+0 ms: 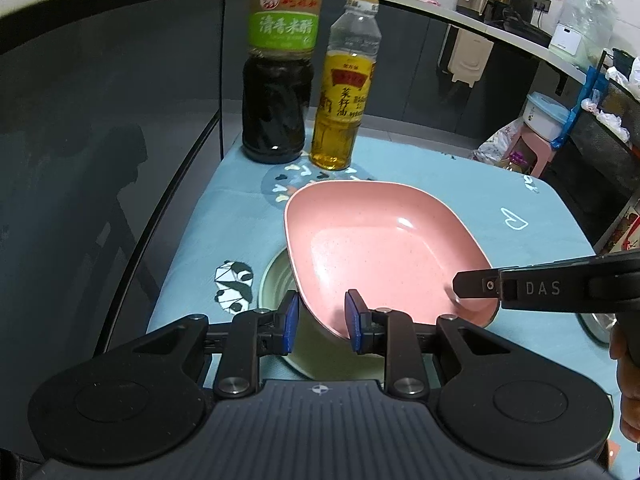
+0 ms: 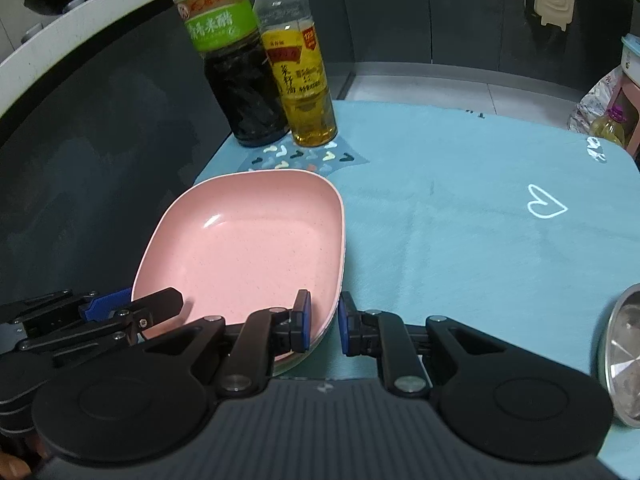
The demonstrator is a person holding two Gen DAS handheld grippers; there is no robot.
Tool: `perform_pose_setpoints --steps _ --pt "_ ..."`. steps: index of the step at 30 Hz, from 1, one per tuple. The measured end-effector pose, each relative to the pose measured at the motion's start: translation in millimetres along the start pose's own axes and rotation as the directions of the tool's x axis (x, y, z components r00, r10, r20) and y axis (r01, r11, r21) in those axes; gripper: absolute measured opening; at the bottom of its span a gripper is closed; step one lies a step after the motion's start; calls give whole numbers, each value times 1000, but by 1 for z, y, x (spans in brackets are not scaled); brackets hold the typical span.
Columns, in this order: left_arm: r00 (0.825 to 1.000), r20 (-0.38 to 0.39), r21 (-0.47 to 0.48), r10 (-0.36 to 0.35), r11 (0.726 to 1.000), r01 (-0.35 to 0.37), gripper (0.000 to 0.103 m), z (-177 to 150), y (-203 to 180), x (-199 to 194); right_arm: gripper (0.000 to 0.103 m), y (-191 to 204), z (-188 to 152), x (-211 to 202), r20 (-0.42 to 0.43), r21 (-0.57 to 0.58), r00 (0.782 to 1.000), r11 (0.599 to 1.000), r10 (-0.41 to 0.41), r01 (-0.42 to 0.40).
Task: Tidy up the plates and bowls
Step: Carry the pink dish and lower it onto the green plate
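Note:
A pink square plate (image 1: 384, 248) sits tilted on top of a pale green bowl (image 1: 276, 280) on the blue tablecloth. My left gripper (image 1: 322, 320) straddles the plate's near-left rim, its blue pads on either side with a small gap. My right gripper (image 2: 324, 326) straddles the plate's (image 2: 248, 248) near-right rim the same way. Each gripper shows in the other's view: the right one (image 1: 472, 286) from the right, the left one (image 2: 132, 308) from the left. Neither pair of pads is clearly pressed on the rim.
A dark vinegar bottle (image 1: 278, 80) and a yellow oil bottle (image 1: 344, 92) stand at the table's far-left corner. A steel bowl (image 2: 624, 356) lies at the right edge. The table edge and dark floor are close on the left.

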State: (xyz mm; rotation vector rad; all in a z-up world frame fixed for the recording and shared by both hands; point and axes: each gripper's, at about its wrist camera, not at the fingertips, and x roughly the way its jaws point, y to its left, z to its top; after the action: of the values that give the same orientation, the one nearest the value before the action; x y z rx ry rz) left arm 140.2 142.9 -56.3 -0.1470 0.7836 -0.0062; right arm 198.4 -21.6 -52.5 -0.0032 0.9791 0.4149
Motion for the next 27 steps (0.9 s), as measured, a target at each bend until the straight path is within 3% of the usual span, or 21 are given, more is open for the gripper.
perform_pose_setpoints --steps 27 --pt "999 -33 17 42 999 -42 22 -15 14 28 15 9 -8 33 -58 -34 998 999 -11 9"
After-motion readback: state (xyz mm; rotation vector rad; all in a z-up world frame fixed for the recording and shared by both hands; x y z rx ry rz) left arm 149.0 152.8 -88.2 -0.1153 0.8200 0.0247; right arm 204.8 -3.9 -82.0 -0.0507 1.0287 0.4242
